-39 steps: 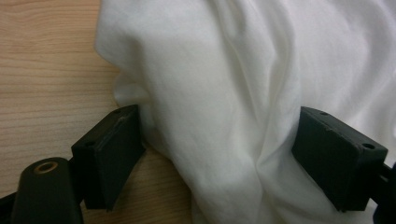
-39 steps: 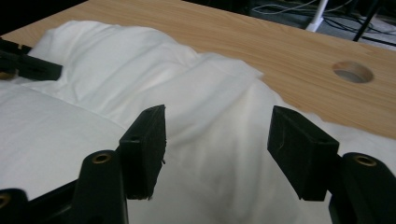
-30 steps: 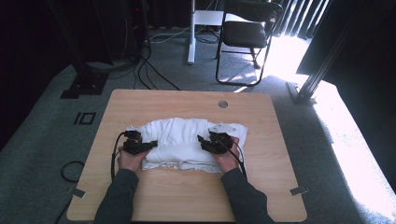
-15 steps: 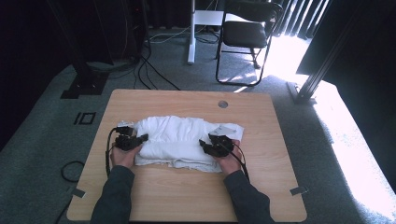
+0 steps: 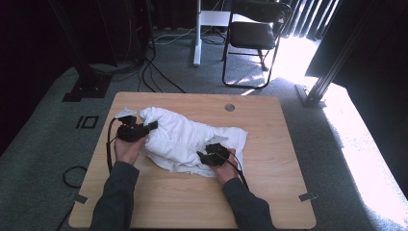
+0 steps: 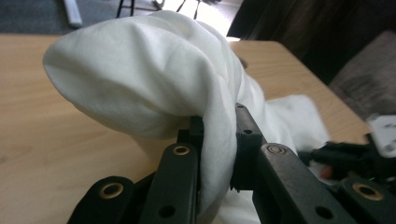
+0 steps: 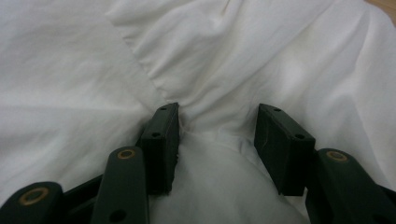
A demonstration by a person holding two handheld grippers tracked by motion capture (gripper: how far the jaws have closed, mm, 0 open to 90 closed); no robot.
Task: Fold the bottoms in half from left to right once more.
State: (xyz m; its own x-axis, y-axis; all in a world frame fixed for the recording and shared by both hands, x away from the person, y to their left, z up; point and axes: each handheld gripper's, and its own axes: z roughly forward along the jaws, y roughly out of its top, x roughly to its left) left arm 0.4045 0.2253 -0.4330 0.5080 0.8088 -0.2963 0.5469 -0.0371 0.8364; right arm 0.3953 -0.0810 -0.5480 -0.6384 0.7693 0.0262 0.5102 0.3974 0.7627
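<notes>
White cloth [image 6: 140, 74] in left tongs [image 6: 218, 140]

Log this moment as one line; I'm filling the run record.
left gripper: shut on white cloth, lifted | right gripper: open, jaws astride a fold | table: cloth bunched

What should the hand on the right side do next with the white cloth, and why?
Probably close the right hand-held gripper on the fold bunched between its open jaws. The left hand-held gripper already pinches the white cloth and holds that end raised off the table.
</notes>
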